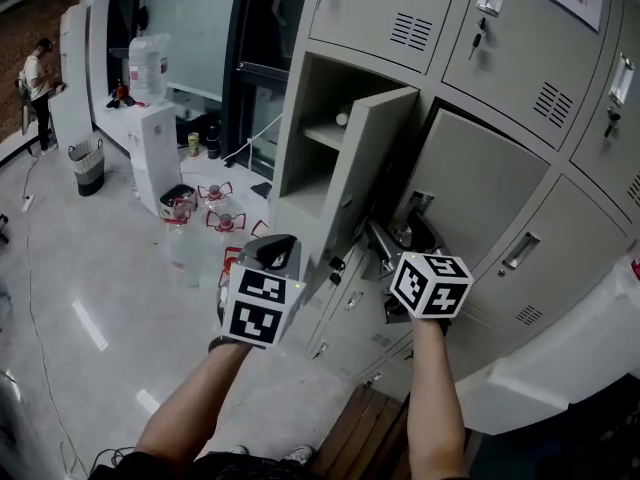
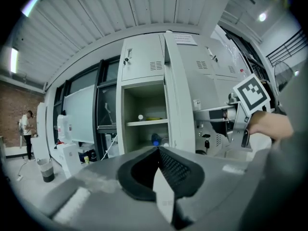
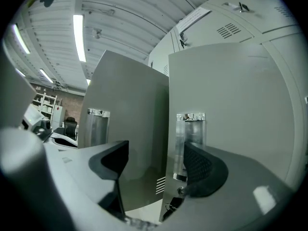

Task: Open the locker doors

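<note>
Jaws of the right gripper (image 3: pixel 154 165) stand apart, straddling the edge of the ajar locker door (image 3: pixel 231 105); the left gripper (image 2: pixel 158 153), clenched empty, hangs left.

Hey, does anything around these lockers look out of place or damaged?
Nothing looks damaged or spilled. Only one locker door stands wide open, and the neighbouring door sits ajar; the rest in view look shut.
</note>
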{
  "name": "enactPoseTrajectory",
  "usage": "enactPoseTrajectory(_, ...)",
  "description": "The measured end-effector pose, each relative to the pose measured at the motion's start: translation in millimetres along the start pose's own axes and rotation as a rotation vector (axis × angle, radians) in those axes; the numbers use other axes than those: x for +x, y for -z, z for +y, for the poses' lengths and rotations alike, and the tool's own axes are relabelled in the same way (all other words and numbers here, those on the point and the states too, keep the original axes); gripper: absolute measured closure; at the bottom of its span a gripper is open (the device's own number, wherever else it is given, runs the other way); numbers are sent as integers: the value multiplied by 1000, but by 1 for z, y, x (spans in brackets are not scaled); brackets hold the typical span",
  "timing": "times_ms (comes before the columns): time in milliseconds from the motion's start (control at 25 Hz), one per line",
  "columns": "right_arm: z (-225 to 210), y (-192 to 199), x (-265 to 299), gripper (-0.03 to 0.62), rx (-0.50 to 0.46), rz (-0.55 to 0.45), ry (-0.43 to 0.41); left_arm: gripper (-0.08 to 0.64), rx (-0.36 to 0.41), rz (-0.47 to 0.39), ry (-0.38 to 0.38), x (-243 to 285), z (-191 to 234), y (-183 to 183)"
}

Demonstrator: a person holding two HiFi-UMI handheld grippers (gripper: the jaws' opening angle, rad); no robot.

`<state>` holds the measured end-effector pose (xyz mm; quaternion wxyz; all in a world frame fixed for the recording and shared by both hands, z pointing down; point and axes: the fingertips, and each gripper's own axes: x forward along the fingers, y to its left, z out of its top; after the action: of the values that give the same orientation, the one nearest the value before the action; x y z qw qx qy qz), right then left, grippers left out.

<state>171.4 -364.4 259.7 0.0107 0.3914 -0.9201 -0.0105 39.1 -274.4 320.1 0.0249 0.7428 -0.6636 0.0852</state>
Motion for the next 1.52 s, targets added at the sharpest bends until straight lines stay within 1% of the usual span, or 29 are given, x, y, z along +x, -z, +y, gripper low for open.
enactPoseTrajectory(160, 3, -1, -18, 272, -3, -6, 47, 557, -2, -2, 65, 5, -10, 3)
enactPoseTrajectory(360, 6, -2, -41, 291, -5, -17, 100, 557, 3, -9, 143, 8, -24, 3)
enactPoseTrajectory(480, 7, -2, -55, 307, -5, -18, 132, 558, 3, -12, 175, 7, -29, 5)
enactPoseTrajectory(880, 2, -2, -97, 354, 2, -34, 291, 558, 13, -18, 278, -6, -46, 9)
enactPoseTrajectory(1040, -1, -2, -113, 368, 2, -33, 342, 558, 20, -24, 319, -13, -54, 8)
enactPoseTrajectory(1200, -4, -2, -126, 378, -5, -28, 385, 558, 39, -42, 373, -20, -73, 4)
enactPoseTrajectory(1360, -8, -2, -140, 410, -14, -27, 430, 557, 63, -51, 436, -24, -97, 4)
enactPoseTrajectory(1520, -14, -1, -155, 441, -18, -27, 461, 558, 67, -49, 473, -25, -117, 5)
